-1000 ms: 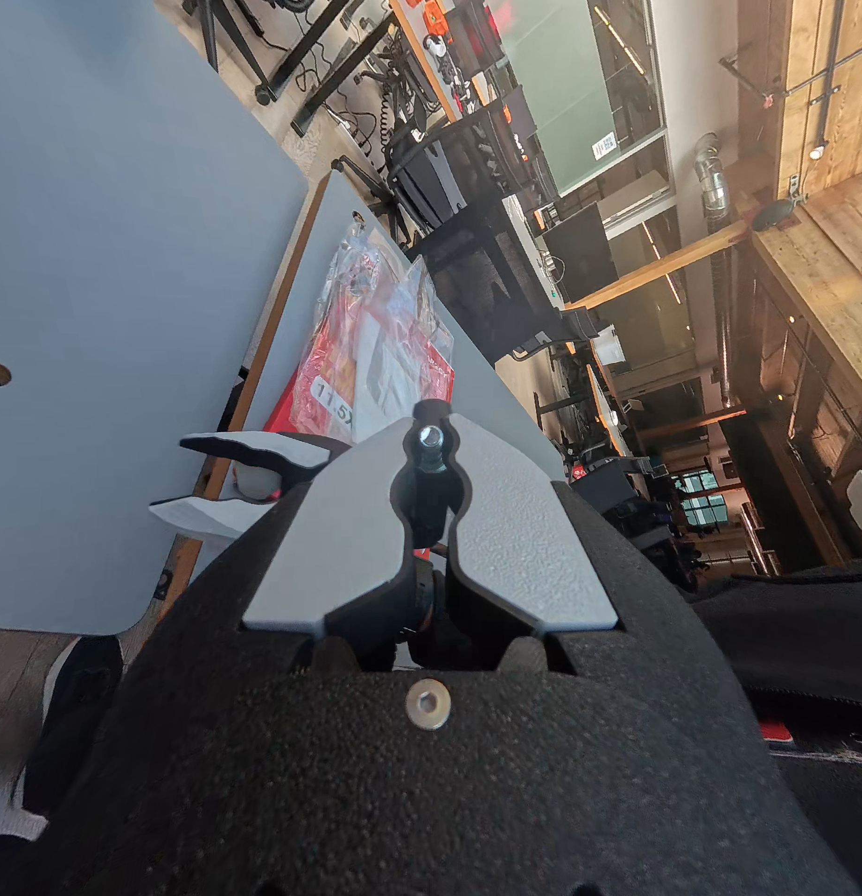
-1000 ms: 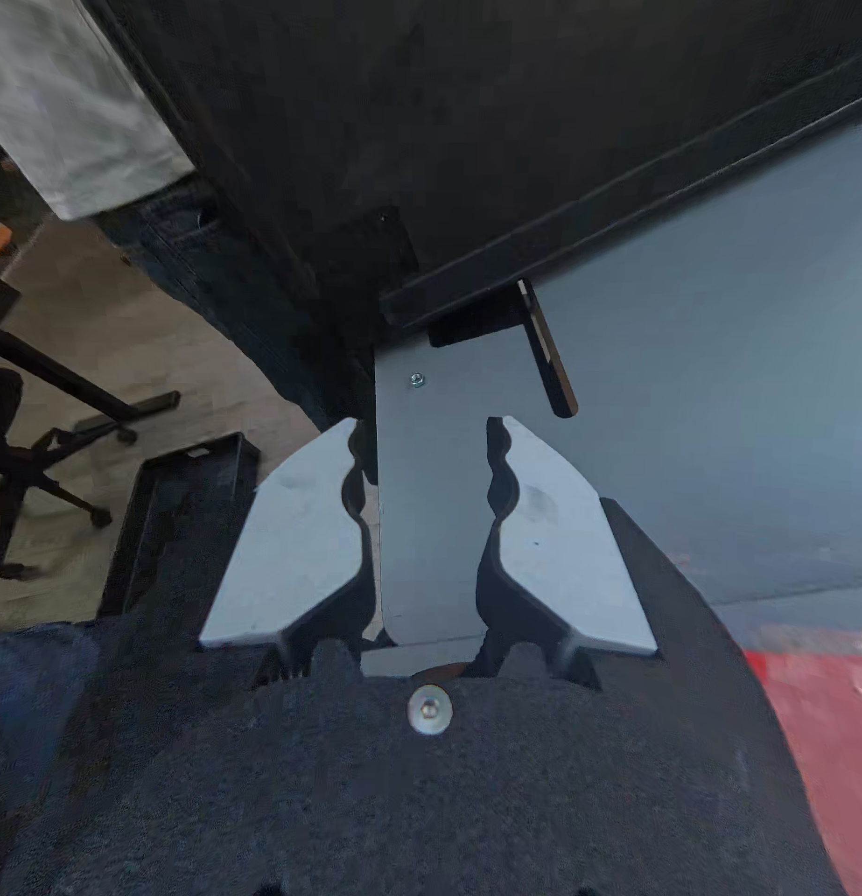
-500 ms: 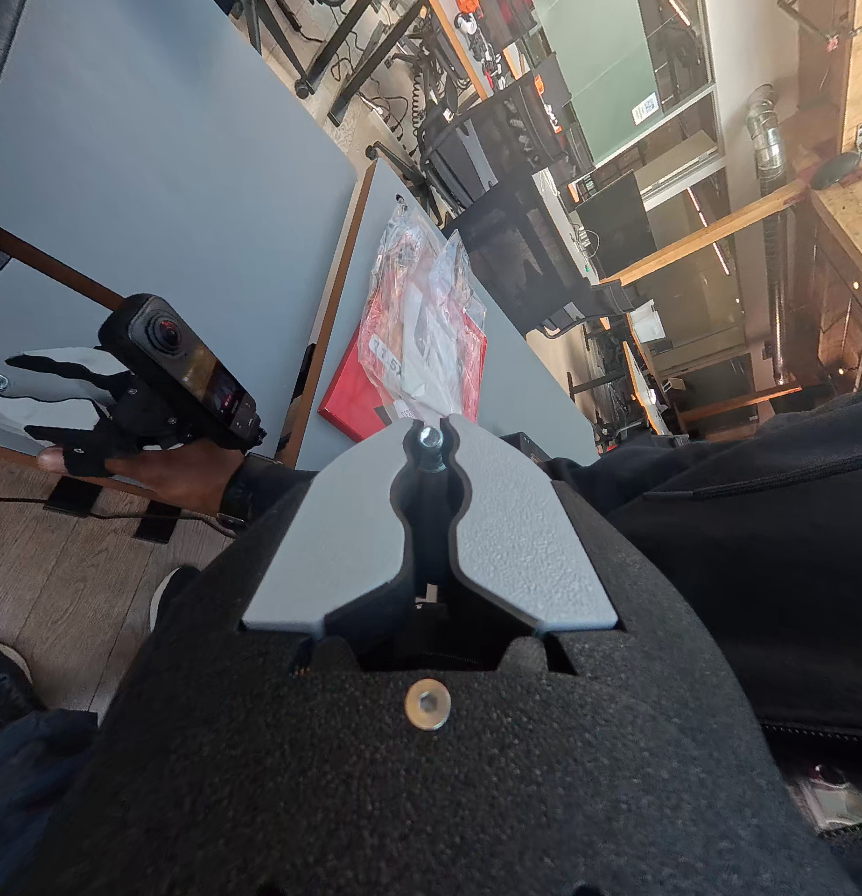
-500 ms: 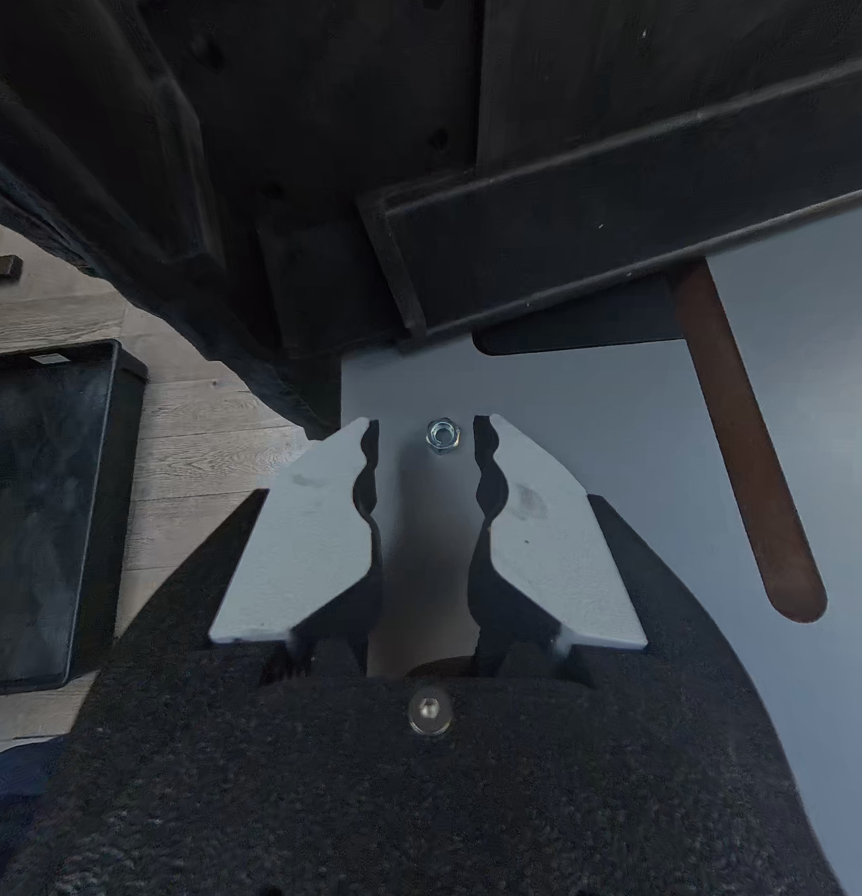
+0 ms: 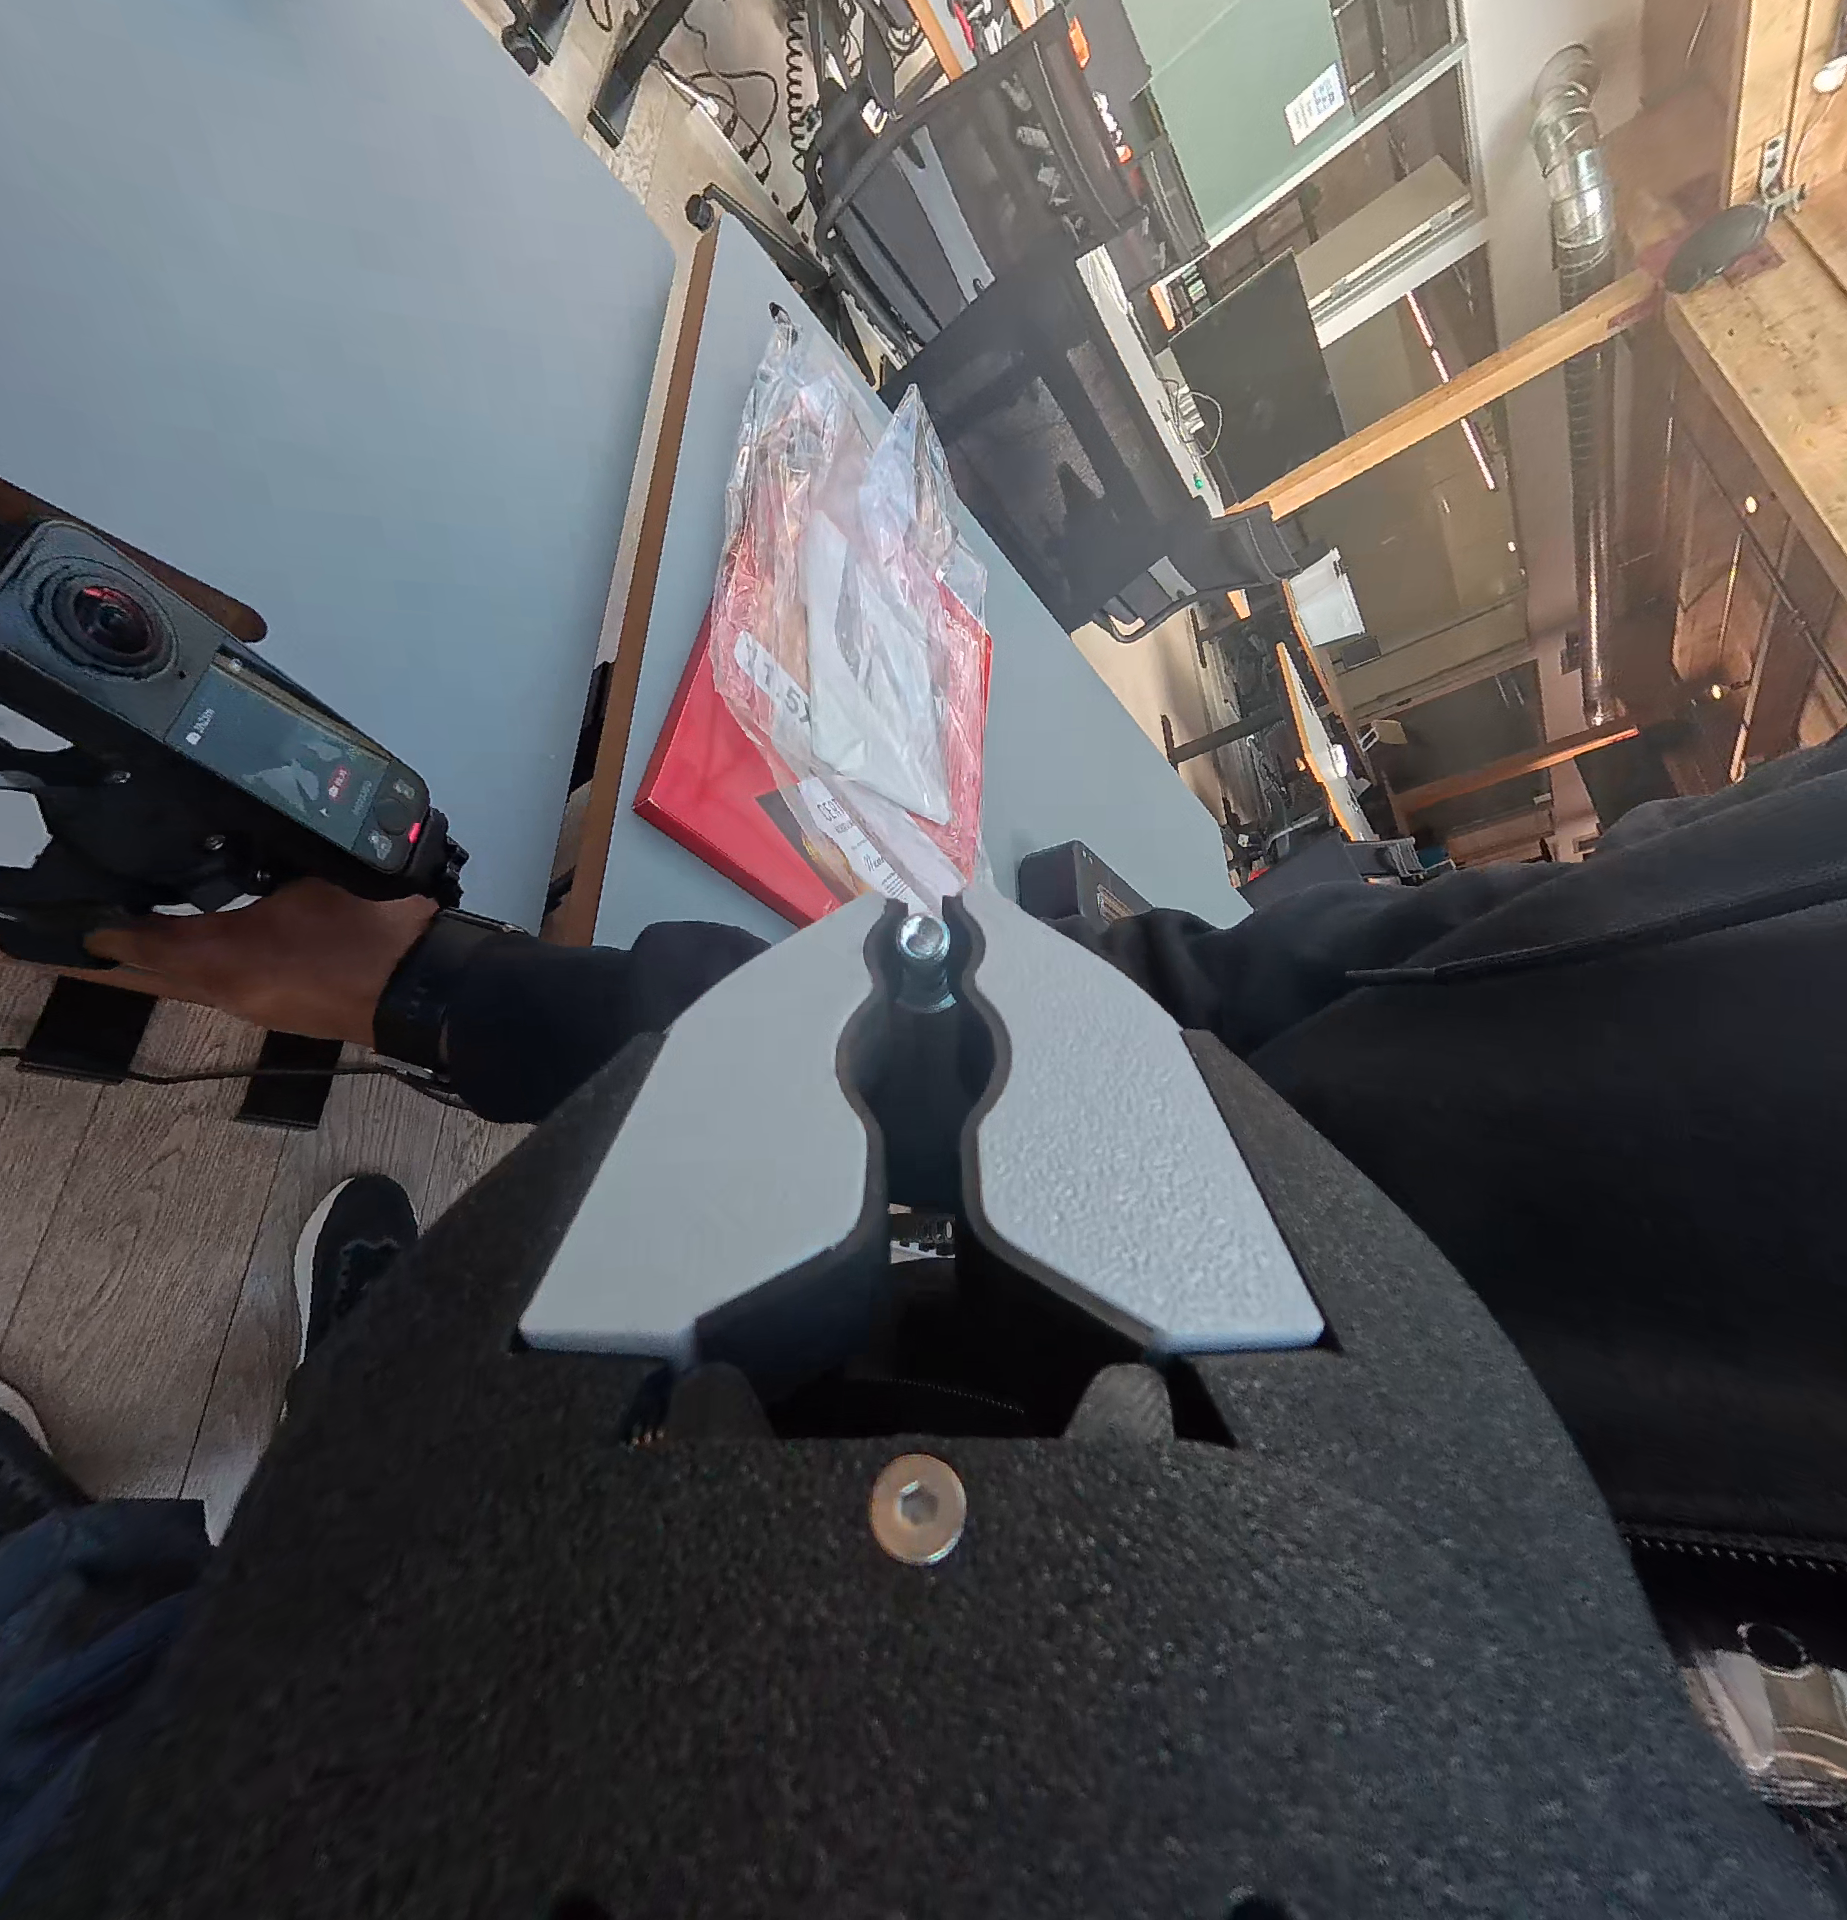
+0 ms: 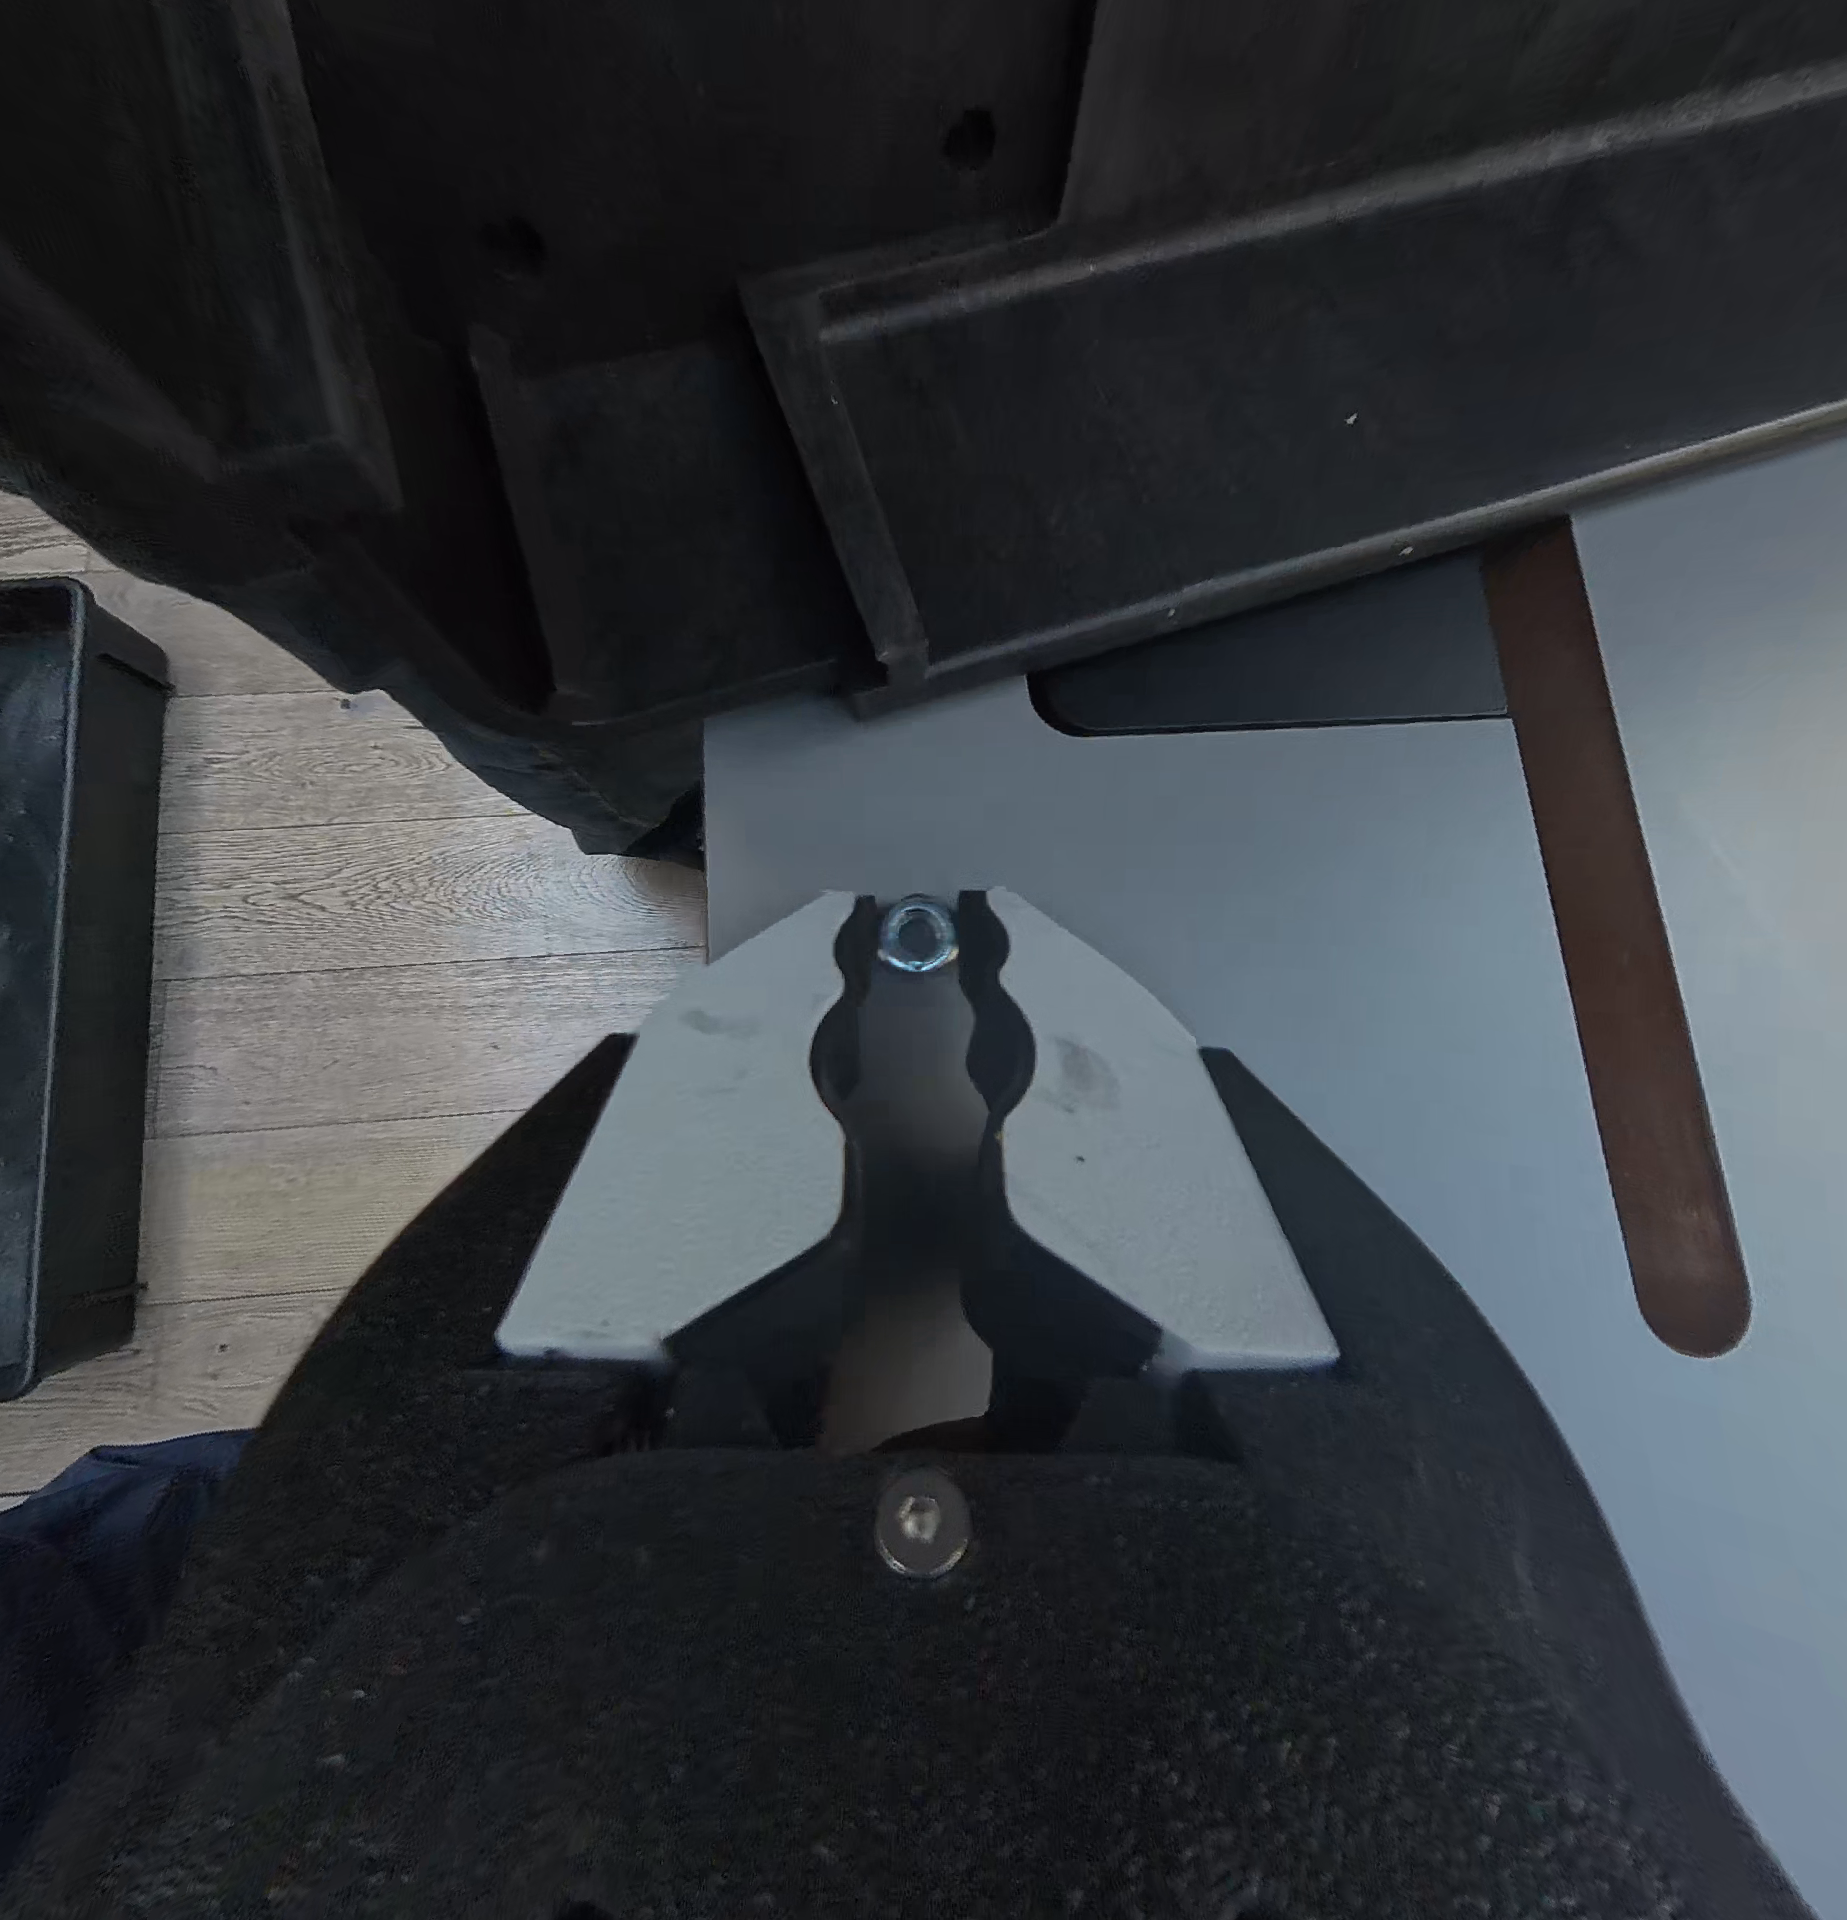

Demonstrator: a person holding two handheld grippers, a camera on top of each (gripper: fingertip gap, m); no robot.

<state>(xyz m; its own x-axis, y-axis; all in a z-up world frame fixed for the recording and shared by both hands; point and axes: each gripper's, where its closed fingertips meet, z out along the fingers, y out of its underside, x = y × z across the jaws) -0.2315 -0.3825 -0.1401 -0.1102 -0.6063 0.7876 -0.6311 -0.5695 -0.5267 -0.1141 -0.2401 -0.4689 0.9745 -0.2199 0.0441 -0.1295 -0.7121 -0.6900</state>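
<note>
My left gripper (image 5: 921, 935) is shut on a silver bolt (image 5: 921, 961), head between the fingertips, held in the air beside a person's dark-sleeved arm. My right gripper (image 6: 919, 920) is closed around a silver nut (image 6: 919, 937) that lies on the grey table (image 6: 1262, 883) near its corner. The other gripper with its black camera (image 5: 186, 717) shows at the left of the left wrist view, held by a hand (image 5: 264, 966).
A black crate (image 6: 1210, 395) stands on the table just beyond the nut. A brown slot (image 6: 1615, 935) runs through the tabletop at right. A black tray (image 6: 36, 977) lies on the wooden floor. A red box under clear plastic bags (image 5: 846, 665) lies on a neighbouring table. One gripper's finger ends stand about 35 cm off the other's.
My right gripper has moved up to the nut and closed on it; it was open a second ago. My left gripper has swung with the bolt still in it.
</note>
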